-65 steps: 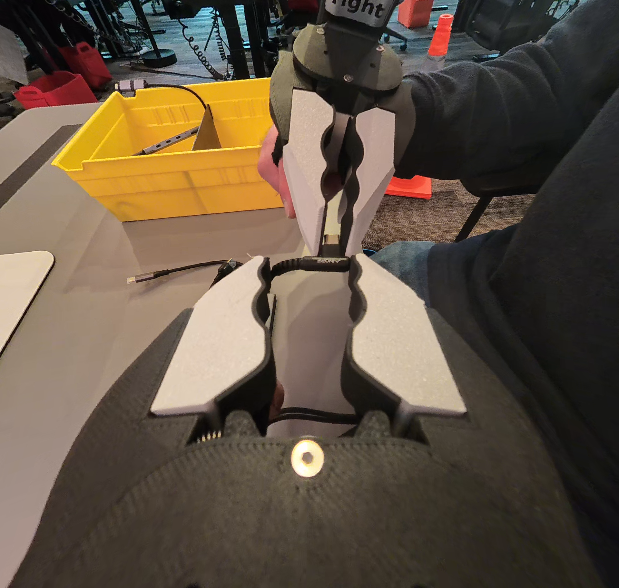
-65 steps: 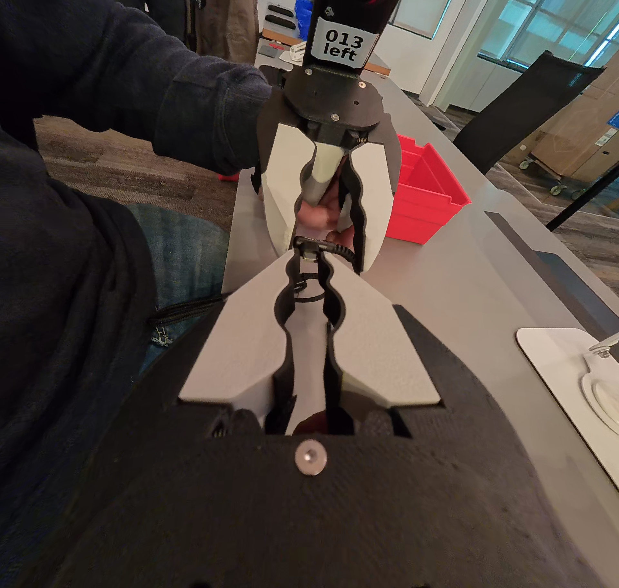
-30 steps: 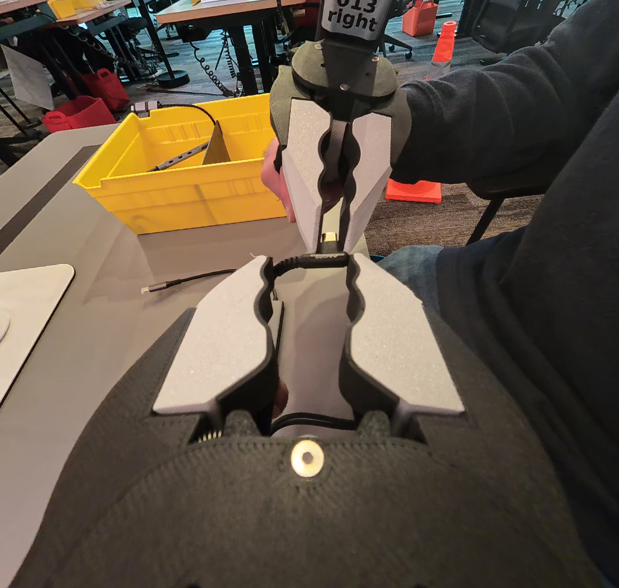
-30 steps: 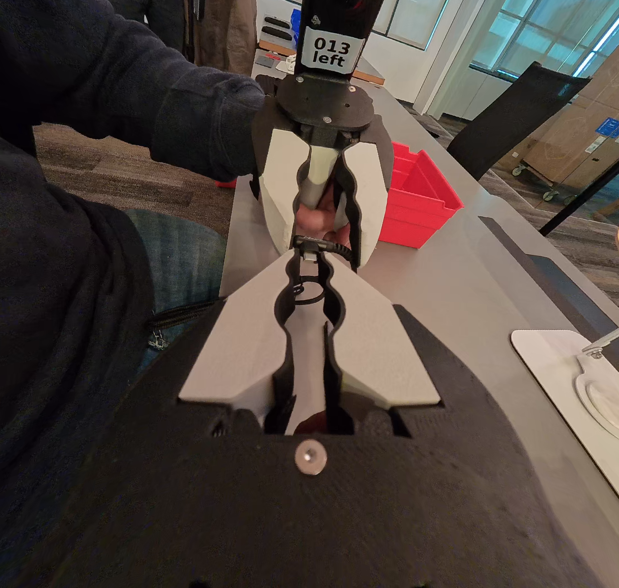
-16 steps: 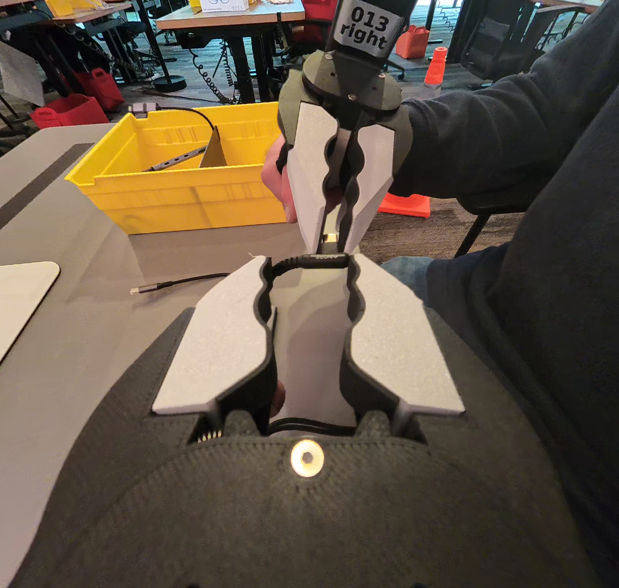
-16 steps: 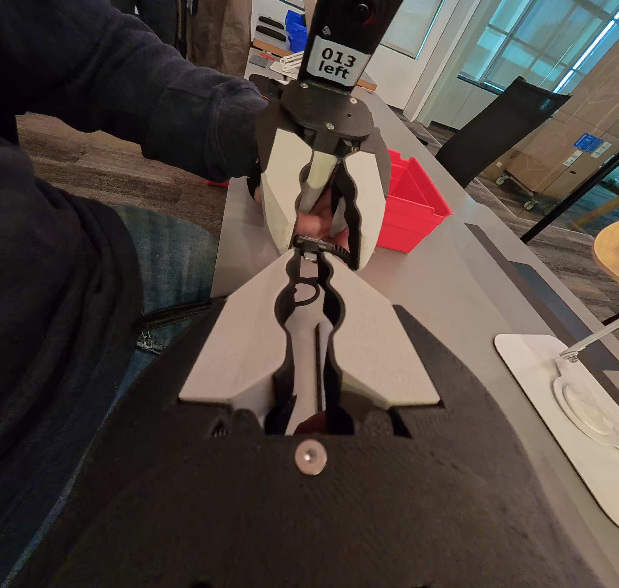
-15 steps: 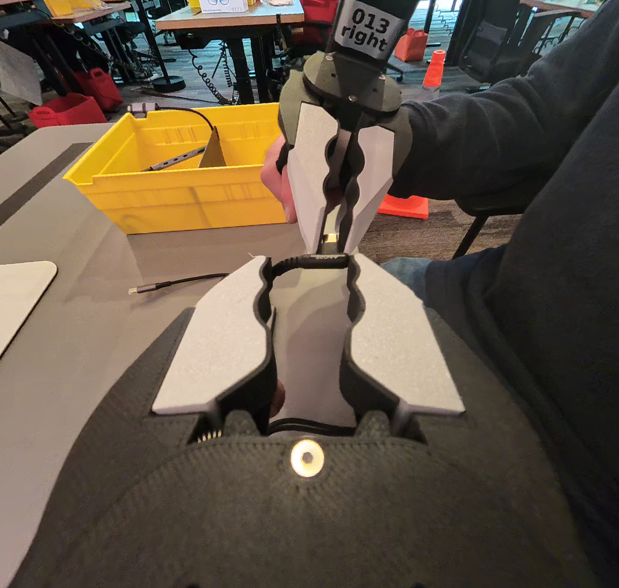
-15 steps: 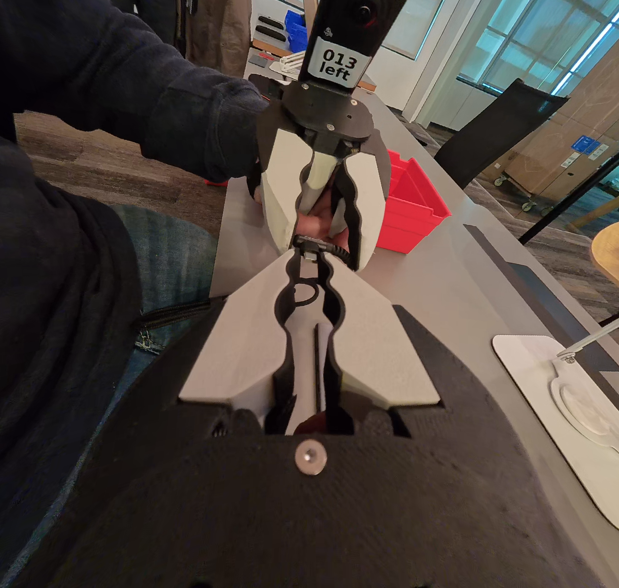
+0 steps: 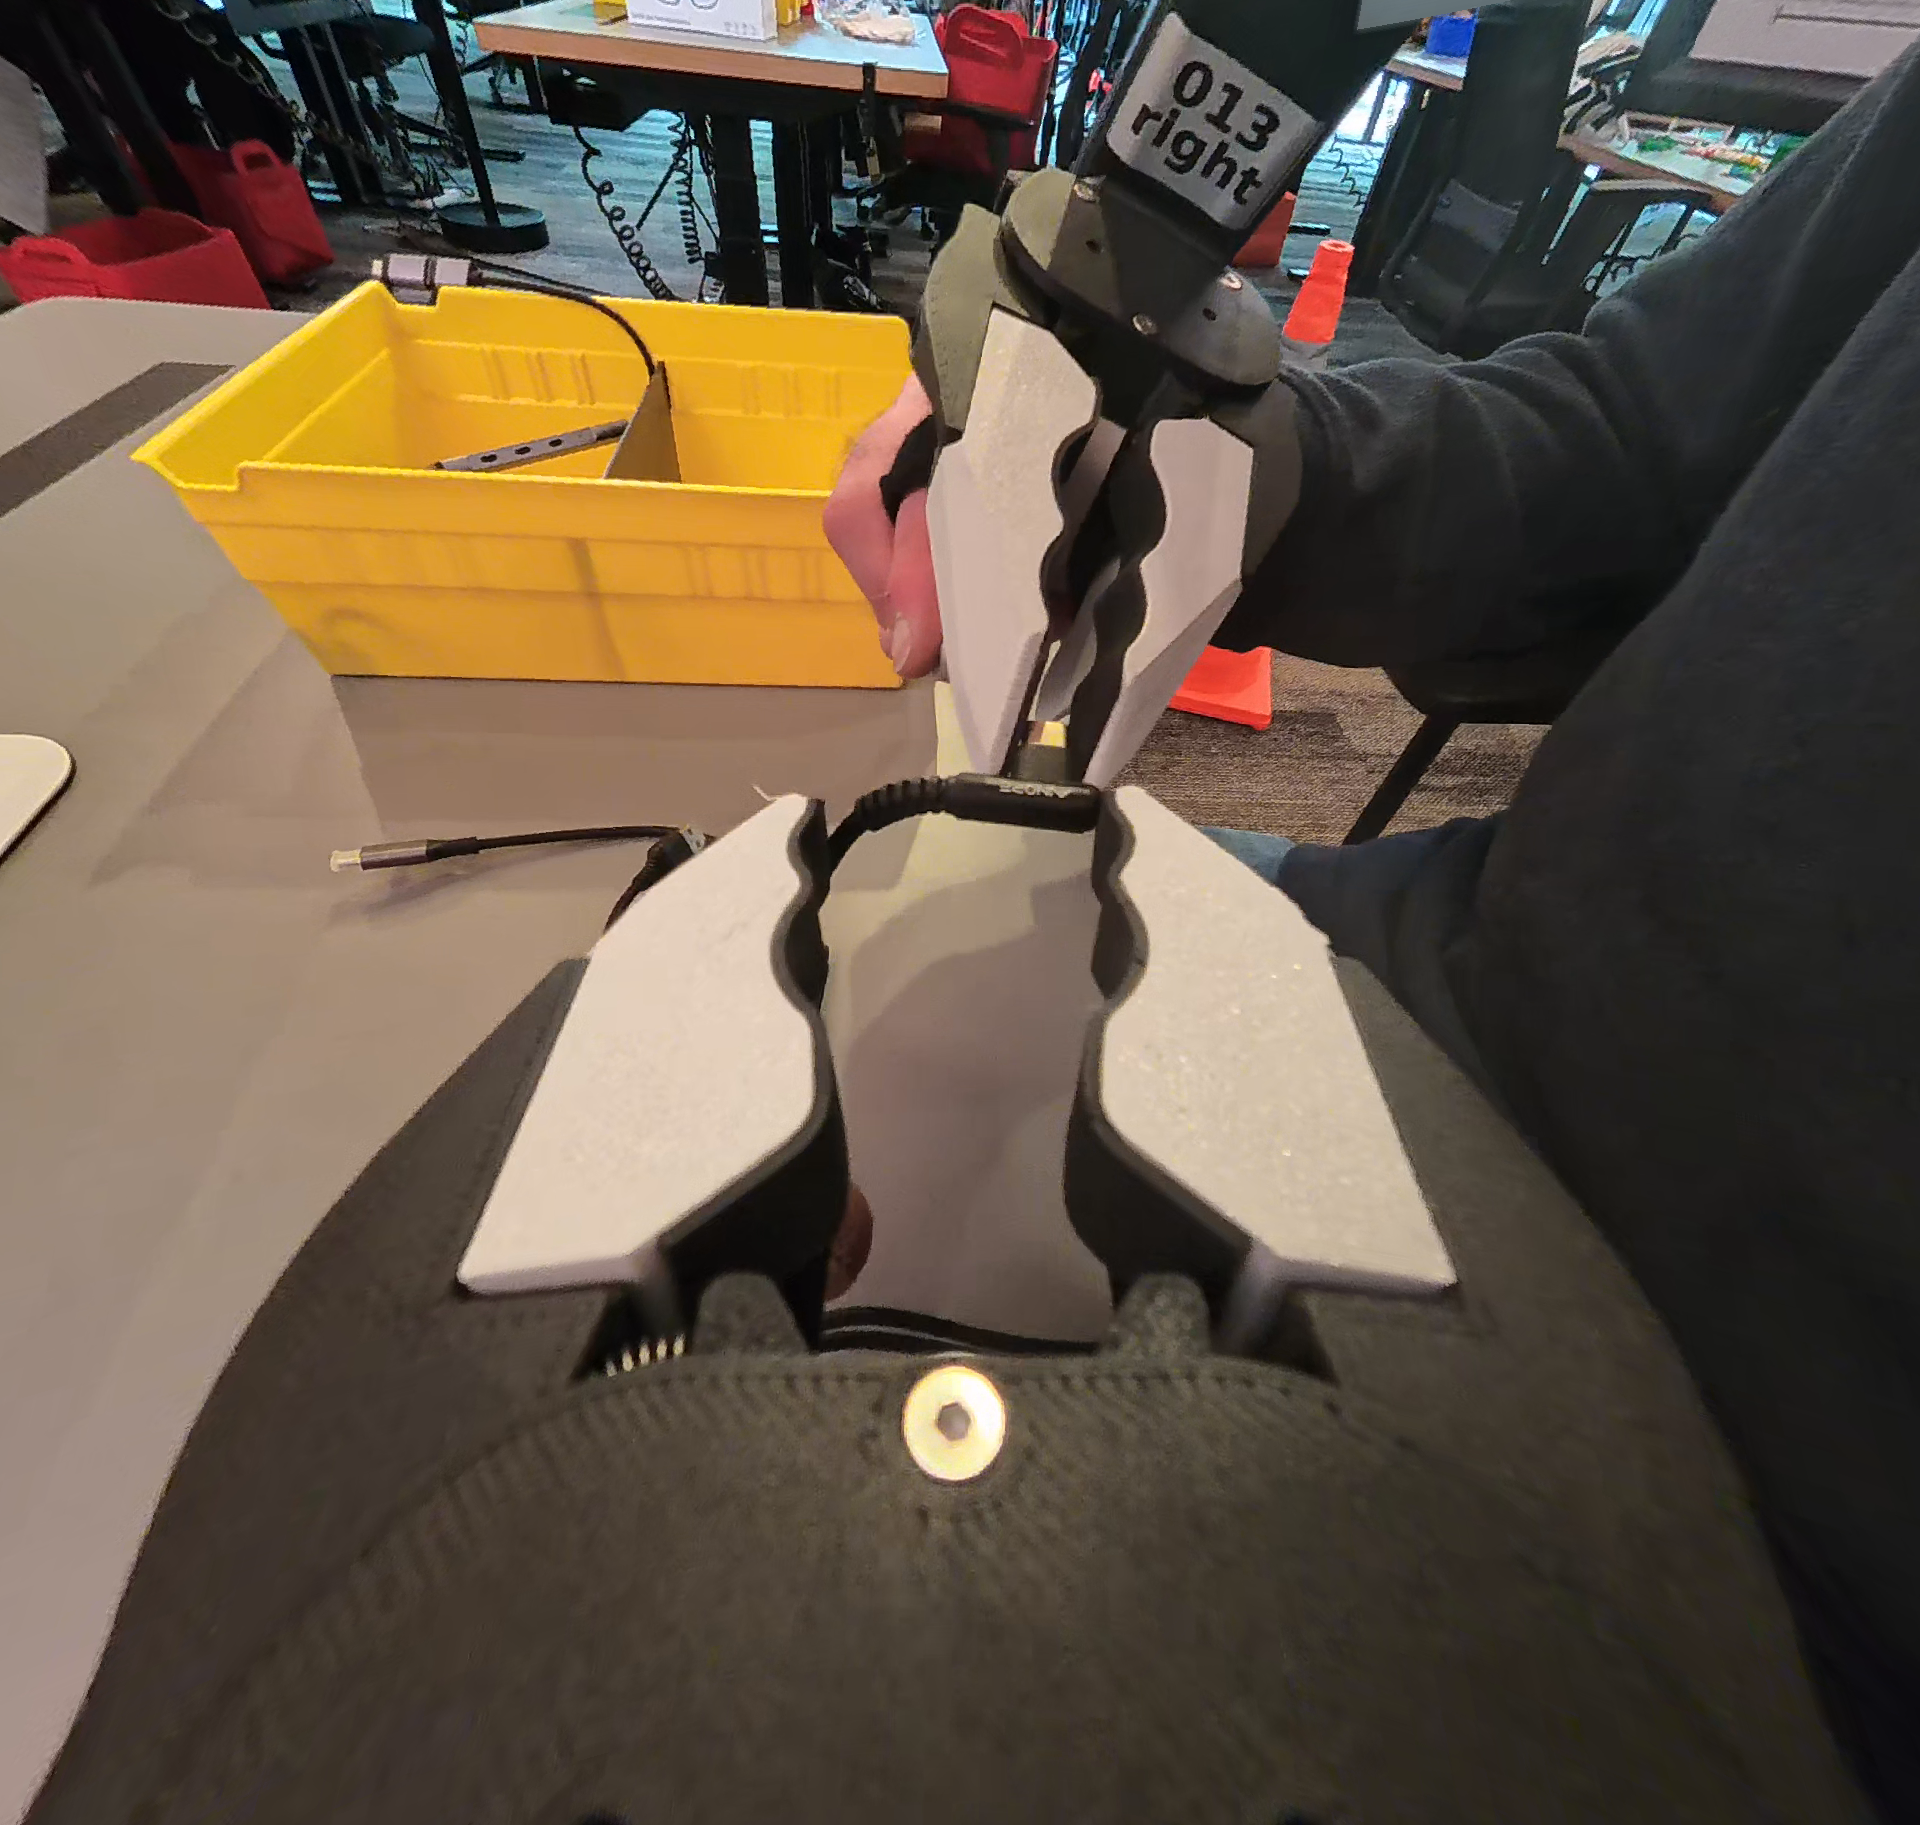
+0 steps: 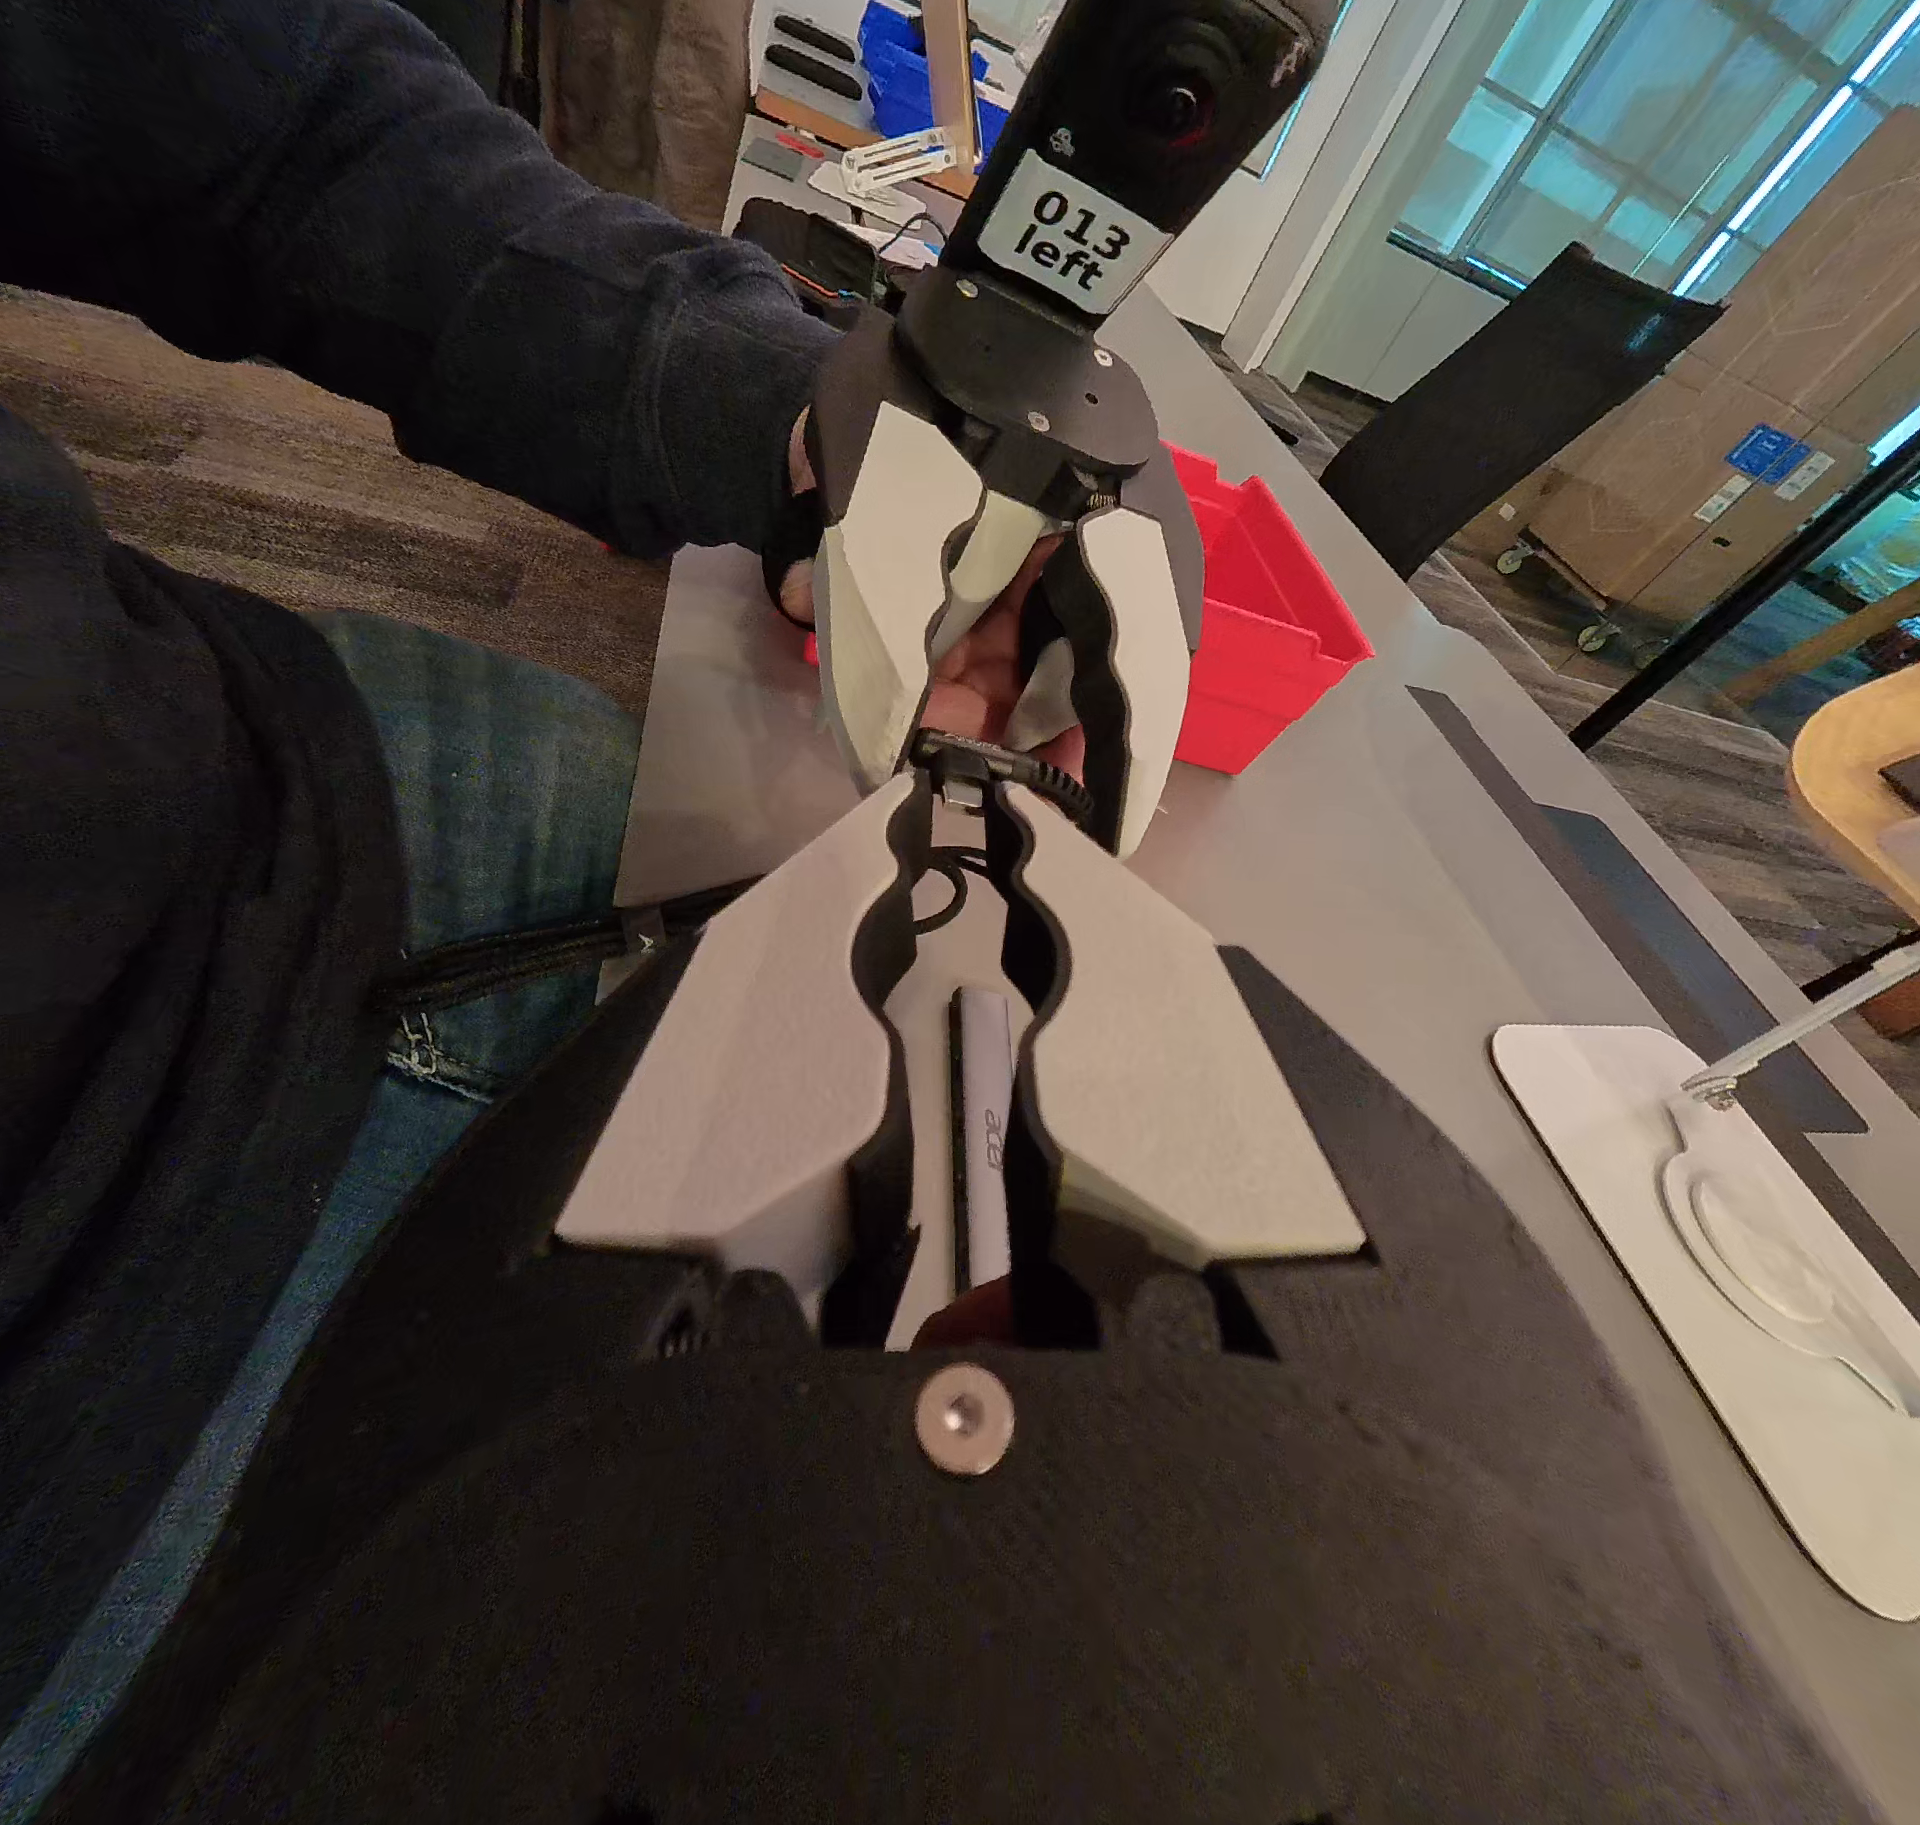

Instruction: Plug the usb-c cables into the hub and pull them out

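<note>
Left tool pinching black ribbed usb-c plug, silver hub

1. Black usb-c cable plug lies crosswise between the near grey fingertips, its cord curling left.
2. Slim grey hub stands endwise against the plug, pinched between closed fingers.

tilted over since two seconds back: right hand-held gripper, then upright above the usb-c plug, now leaning with its top off to the right of the plug. leaning likewise in the right wrist view: left hand-held gripper, top swung to the right of the plug. newly showing behind the plug, down the right hand-held gripper's own gap: silver hub, first unseen, then a thin dark edge, now a broad pale face.
</note>
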The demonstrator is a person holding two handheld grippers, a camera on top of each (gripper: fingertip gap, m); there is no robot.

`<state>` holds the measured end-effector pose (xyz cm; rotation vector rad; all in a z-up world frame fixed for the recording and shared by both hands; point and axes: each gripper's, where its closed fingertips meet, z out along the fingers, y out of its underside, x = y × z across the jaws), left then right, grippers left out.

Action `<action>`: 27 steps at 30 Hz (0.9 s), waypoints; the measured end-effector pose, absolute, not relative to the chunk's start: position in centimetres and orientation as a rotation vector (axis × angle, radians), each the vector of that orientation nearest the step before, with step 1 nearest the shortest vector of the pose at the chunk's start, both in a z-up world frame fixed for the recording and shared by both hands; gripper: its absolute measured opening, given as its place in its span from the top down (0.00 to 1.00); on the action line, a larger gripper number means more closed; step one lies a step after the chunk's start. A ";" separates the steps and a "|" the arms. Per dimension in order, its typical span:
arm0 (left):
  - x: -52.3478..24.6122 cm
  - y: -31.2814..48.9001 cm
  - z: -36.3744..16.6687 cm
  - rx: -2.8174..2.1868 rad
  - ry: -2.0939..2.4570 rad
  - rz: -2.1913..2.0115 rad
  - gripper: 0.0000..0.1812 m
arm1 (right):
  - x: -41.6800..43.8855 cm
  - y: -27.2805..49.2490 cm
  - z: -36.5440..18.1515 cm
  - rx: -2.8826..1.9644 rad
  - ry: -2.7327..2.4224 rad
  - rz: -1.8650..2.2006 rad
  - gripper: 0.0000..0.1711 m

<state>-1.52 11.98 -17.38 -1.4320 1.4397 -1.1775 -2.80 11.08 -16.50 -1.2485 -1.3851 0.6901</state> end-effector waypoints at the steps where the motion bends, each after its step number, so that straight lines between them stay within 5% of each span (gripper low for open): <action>1: -1.5 12.0 -17.5 -1.436 1.440 -1.183 0.73 | -2.8 11.1 -16.6 -1.249 -1.385 0.691 0.96; 27: -1.9 13.0 -17.5 -1.415 1.435 -1.090 0.76 | -2.3 12.3 -17.1 -1.326 -1.333 0.688 0.88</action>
